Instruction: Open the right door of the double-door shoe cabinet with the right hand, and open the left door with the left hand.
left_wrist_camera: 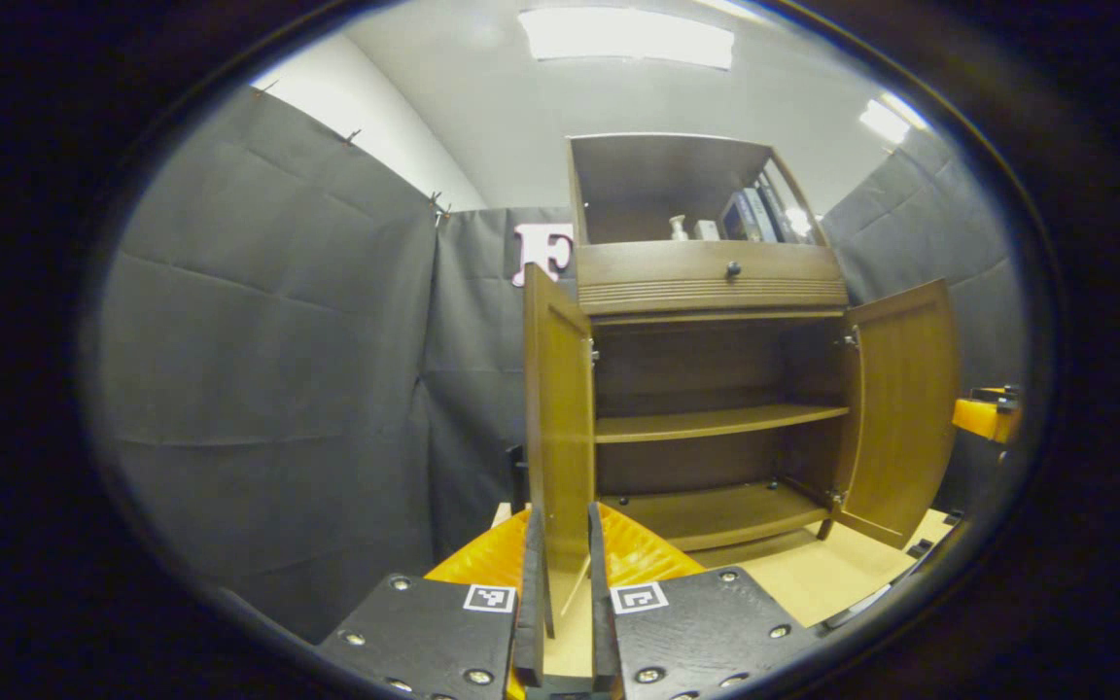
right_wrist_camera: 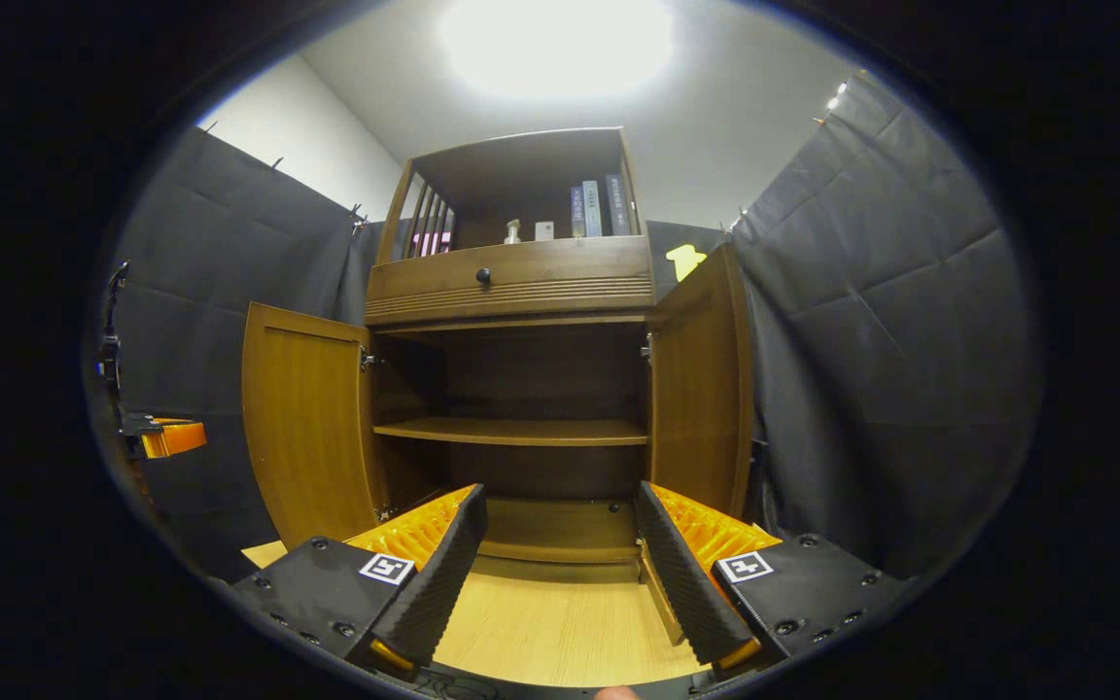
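Shoe cabinet (right_wrist_camera: 521, 282), brown wood-grain, doors (right_wrist_camera: 307, 428) apparently flat

A: Left gripper view sits low, close against the left door (left_wrist_camera: 560, 418) edge, facing the shoe cabinet (left_wrist_camera: 716, 282) obliquely.

B: Right gripper view, low, faces it squarely. Both share the open shelves.

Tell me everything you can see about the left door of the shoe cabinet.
The left door is a flat panel of brown wood with a gently arched top. It stands upright and is swung wide open on hinges at its inner edge, showing the bare shelves behind. In the left gripper view, its free edge sits between the fingers of the left gripper, which appear to clamp its lower part. In the right gripper view its inner face shows, plain.
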`<state>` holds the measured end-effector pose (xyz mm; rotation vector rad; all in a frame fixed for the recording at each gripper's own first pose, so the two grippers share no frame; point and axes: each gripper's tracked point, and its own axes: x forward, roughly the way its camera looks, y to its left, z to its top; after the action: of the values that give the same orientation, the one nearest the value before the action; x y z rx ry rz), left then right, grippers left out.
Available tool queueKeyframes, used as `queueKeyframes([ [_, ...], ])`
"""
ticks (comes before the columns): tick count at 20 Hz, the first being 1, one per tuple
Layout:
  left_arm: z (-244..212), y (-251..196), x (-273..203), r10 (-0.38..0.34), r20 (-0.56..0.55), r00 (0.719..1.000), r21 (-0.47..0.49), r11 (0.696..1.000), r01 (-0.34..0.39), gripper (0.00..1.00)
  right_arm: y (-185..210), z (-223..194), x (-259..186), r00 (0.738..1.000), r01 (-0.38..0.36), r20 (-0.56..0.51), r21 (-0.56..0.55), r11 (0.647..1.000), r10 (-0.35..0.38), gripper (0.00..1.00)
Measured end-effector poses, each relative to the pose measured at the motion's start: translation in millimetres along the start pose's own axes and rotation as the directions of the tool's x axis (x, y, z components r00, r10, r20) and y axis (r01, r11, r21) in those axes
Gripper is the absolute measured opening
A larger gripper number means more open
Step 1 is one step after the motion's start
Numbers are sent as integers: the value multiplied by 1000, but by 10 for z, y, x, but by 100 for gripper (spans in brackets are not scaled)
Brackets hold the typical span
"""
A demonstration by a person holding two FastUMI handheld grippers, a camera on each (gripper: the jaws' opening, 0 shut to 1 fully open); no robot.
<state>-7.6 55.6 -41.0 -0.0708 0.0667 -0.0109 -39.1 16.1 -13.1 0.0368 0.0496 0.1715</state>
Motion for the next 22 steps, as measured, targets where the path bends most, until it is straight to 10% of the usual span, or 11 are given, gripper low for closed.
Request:
queueKeyframes([
  [15,168,-198,-393,24,24,999,28,999,-24,25,-312,3,-296,999,33,-5,23,999,-33,97],
  [22,166,-129,-374,27,25,999,17,999,-28,80,-319,48,-311,999,42,0,17,999,-42,97],
])
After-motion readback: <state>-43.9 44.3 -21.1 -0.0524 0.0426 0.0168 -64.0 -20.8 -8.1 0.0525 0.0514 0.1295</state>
